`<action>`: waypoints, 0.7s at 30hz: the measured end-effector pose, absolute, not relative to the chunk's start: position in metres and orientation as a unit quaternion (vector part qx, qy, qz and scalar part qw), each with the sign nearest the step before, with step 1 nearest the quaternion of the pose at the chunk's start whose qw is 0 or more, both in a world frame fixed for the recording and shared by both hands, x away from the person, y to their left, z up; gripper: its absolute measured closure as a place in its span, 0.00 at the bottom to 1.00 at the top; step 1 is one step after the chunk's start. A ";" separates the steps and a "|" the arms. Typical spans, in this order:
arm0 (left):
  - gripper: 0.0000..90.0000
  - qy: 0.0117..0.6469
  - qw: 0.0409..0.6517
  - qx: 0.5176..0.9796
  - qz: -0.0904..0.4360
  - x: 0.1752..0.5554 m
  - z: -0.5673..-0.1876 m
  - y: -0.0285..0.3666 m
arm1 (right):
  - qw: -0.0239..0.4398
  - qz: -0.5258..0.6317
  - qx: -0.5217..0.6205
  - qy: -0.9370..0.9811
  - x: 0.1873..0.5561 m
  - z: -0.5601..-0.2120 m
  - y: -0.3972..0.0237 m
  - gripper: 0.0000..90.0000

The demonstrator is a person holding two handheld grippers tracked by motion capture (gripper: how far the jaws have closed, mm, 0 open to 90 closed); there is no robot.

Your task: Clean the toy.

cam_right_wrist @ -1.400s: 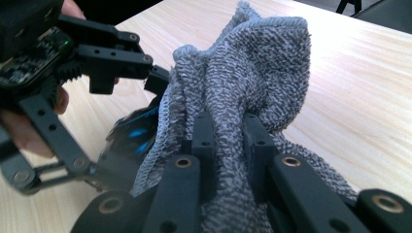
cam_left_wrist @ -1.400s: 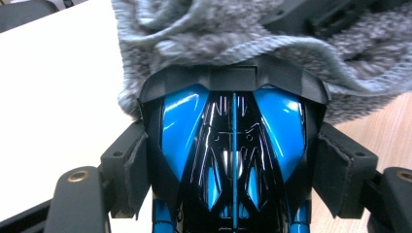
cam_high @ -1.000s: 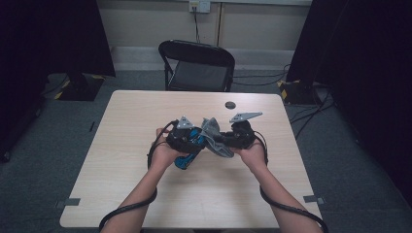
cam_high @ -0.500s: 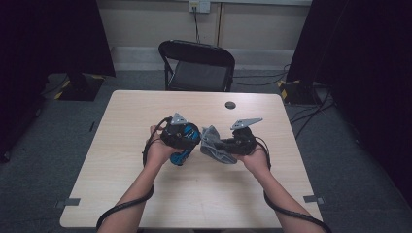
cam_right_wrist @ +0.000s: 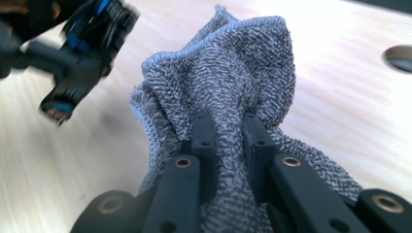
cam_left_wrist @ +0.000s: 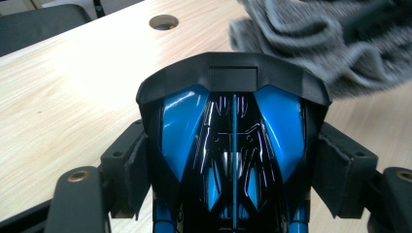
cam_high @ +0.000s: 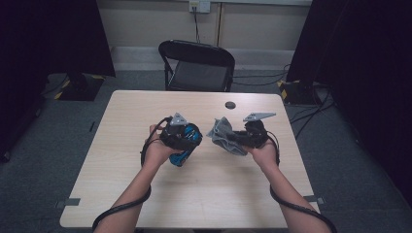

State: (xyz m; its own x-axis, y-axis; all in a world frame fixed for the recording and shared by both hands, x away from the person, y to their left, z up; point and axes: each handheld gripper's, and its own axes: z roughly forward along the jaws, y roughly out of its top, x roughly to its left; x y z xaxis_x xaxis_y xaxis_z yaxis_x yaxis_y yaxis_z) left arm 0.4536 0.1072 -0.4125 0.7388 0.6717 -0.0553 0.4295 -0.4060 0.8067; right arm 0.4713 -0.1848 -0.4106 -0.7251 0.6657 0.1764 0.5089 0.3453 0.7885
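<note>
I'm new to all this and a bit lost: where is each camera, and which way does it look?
High view: above the table, looking forward and down; both forearms, left claw, right claw.
Left gripper view: on the left claw, along its jaws clamping a blue and black toy car.
Right gripper view: on the right claw, pinching a grey cloth.
All share car and cloth.

We sit in a recording studio or lab: black curtains (cam_high: 48,39), a bare table (cam_high: 121,145), folding chair (cam_high: 197,65), taped cables (cam_high: 291,90) on carpet.
</note>
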 end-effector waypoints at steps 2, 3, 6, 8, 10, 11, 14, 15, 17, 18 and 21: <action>0.28 0.328 0.432 0.829 0.137 0.453 -0.411 0.104 | 0.093 0.446 0.366 0.812 0.474 -0.406 -0.185 0.88; 0.28 0.325 0.434 0.830 0.134 0.452 -0.410 0.102 | 0.094 0.450 0.366 0.809 0.476 -0.403 -0.185 0.88; 0.28 0.318 0.437 0.831 0.130 0.451 -0.408 0.096 | 0.105 0.454 0.365 0.806 0.479 -0.394 -0.180 0.88; 0.28 0.311 0.437 0.834 0.128 0.449 -0.407 0.092 | 0.110 0.456 0.362 0.806 0.480 -0.389 -0.175 0.88; 0.28 0.305 0.439 0.836 0.126 0.447 -0.405 0.088 | 0.112 0.459 0.360 0.805 0.482 -0.385 -0.171 0.88; 0.28 0.302 0.439 0.837 0.125 0.447 -0.404 0.086 | 0.112 0.459 0.359 0.805 0.482 -0.384 -0.169 0.88; 0.28 0.300 0.444 0.836 0.120 0.445 -0.404 0.082 | 0.112 0.461 0.357 0.805 0.484 -0.379 -0.163 0.88; 0.28 0.298 0.443 0.837 0.119 0.445 -0.404 0.081 | 0.112 0.461 0.356 0.805 0.484 -0.378 -0.161 0.88; 0.28 0.295 0.441 0.840 0.118 0.444 -0.406 0.078 | 0.113 0.463 0.353 0.805 0.485 -0.376 -0.158 0.88; 0.28 0.295 0.439 0.841 0.118 0.444 -0.408 0.077 | 0.112 0.464 0.352 0.805 0.485 -0.376 -0.156 0.88; 0.28 0.298 0.435 0.842 0.113 0.444 -0.413 0.074 | 0.108 0.465 0.346 0.808 0.485 -0.375 -0.150 0.88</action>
